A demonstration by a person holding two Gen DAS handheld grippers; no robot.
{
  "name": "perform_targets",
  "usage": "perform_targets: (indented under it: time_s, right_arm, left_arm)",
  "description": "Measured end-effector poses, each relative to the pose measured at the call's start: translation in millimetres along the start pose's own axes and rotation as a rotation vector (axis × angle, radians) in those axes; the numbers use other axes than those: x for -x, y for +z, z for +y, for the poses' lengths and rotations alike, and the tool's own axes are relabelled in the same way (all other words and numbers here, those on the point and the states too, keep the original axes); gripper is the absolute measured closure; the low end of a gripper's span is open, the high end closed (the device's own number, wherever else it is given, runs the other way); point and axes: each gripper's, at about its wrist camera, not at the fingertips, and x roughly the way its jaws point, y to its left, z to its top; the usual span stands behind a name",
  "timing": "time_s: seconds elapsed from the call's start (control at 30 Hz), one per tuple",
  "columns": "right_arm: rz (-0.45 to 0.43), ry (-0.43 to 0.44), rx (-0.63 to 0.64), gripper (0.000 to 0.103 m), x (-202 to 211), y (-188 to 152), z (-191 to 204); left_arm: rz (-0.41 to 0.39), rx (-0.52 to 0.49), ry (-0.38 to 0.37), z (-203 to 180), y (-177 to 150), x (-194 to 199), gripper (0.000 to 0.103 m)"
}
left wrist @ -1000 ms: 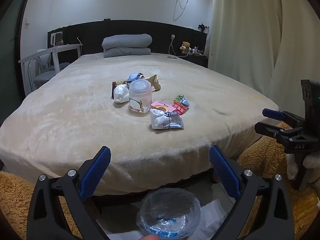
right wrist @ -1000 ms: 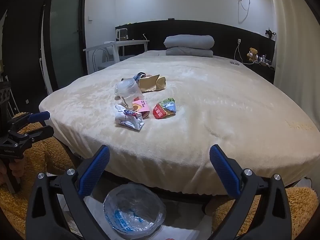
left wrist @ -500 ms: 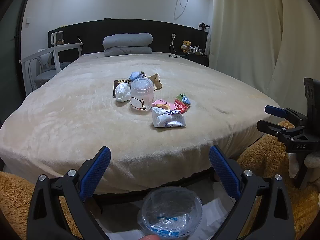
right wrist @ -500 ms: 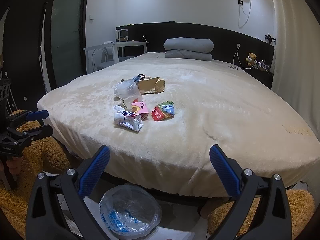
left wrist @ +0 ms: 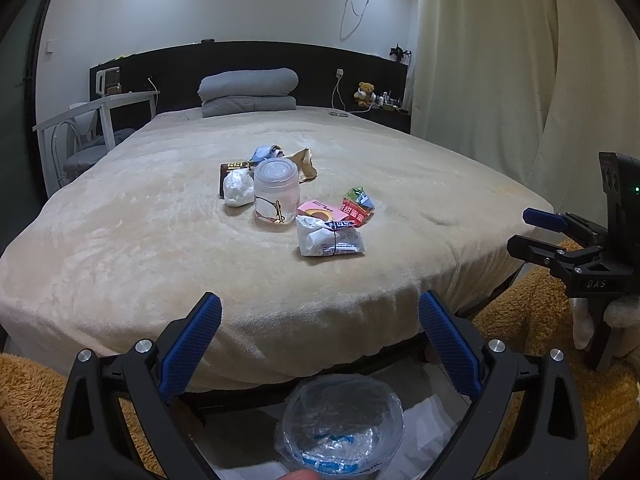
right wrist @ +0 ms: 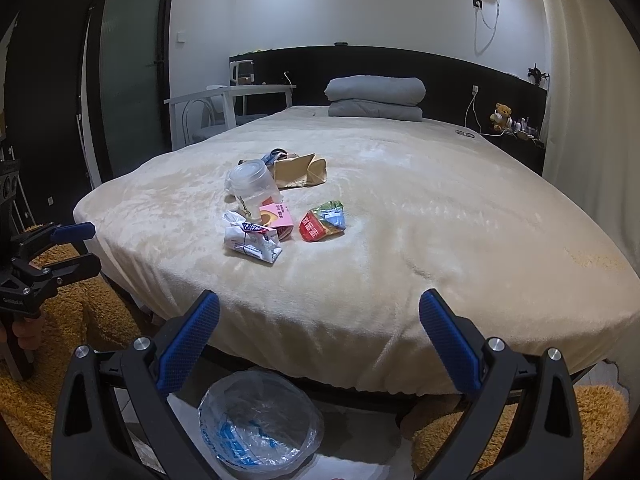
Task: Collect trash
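A heap of trash lies mid-bed: a white wrapper (left wrist: 330,237) nearest, a pink packet (left wrist: 319,210), a red-green packet (left wrist: 358,206), a clear plastic cup (left wrist: 277,192), a crumpled tissue (left wrist: 237,189) and a brown paper bag (right wrist: 300,170). The white wrapper (right wrist: 250,242) and cup (right wrist: 253,185) also show in the right wrist view. A bin lined with a clear bag (left wrist: 342,420) stands on the floor at the bed's foot, below both grippers. My left gripper (left wrist: 318,334) and right gripper (right wrist: 320,334) are open and empty, short of the bed's edge.
The beige bed (left wrist: 132,216) fills the room. Folded grey bedding (left wrist: 248,90) lies at the headboard. A white desk and chair (left wrist: 80,128) stand on the left, curtains (left wrist: 500,60) on the right. An orange shaggy rug (right wrist: 44,392) covers the floor.
Both grippers have risen a little and edged toward the bed; the trash sits slightly nearer in both views. Jaws stay open.
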Motion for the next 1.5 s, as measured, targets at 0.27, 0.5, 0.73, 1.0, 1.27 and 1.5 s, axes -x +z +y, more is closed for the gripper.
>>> perform_targets:
  time_s: [0.27,0.5,0.73,1.0,1.27,1.5]
  right_arm:
    - [0.000,0.001,-0.002,0.004,2.1,0.8,-2.3]
    - [-0.003,0.001,-0.002,0.004,1.9,0.6,-2.3]
    - [-0.004,0.000,-0.001,0.004,2.9,0.3,-3.2]
    - [-0.003,-0.001,0.000,0.004,2.6,0.6,-2.9]
    - [-0.004,0.000,0.000,0.004,3.1,0.3,-3.1]
    - [-0.004,0.000,0.003,0.004,3.3,-0.2,-2.9]
  left_arm:
    - [0.004,-0.011,0.009,-1.0,-0.6,0.8,0.007]
    - [-0.003,0.006,0.011,3.2,-0.4,1.7,0.007]
    - [-0.004,0.001,0.008,2.5,-1.1,2.4,0.007]
    - [-0.005,0.000,0.009,2.3,-2.0,2.1,0.007]
    - [-0.007,-0.002,0.007,1.8,-2.7,2.7,0.006]
    - [-0.009,0.001,0.006,2.1,-2.7,2.7,0.007]
